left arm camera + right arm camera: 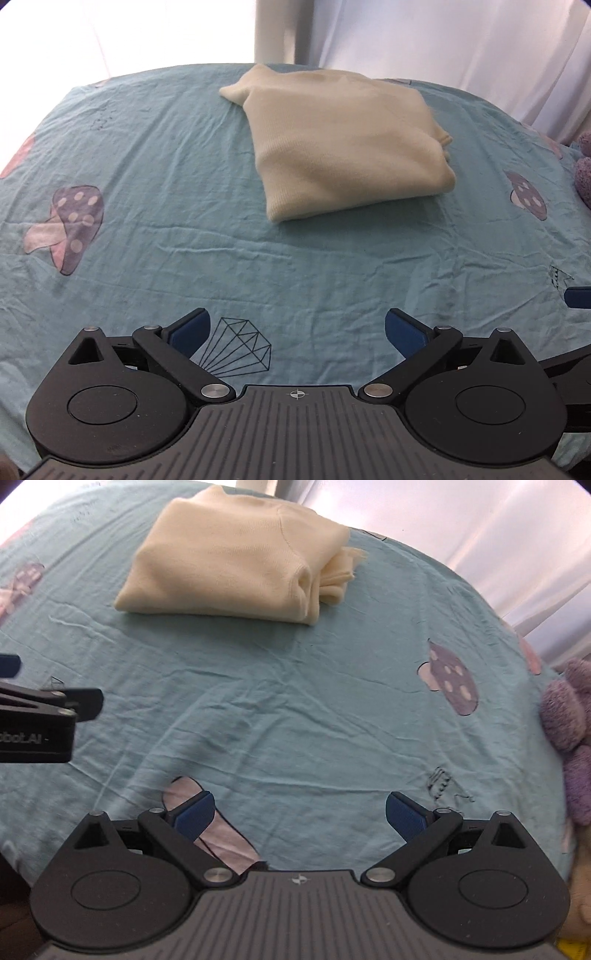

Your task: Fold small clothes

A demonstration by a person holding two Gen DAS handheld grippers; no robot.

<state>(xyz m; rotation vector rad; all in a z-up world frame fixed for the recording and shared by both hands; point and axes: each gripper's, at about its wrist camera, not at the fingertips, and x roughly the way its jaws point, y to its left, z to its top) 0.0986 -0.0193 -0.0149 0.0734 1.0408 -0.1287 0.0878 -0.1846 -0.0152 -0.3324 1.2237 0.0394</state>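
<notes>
cream garment [343, 144] folded on bedsheet [166, 155] | left hand-held gripper [297, 332] – wide, empty | right hand-held gripper [299, 812] – wide, empty

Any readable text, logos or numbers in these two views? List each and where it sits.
"obotLAI -": white print on the side of the left gripper body, seen in the right wrist view; its start is cut off by the frame edge.
Small dark scribbles printed on the bedsheet: too small and blurred to read.
Cream folded garment: no label or text visible.
</notes>
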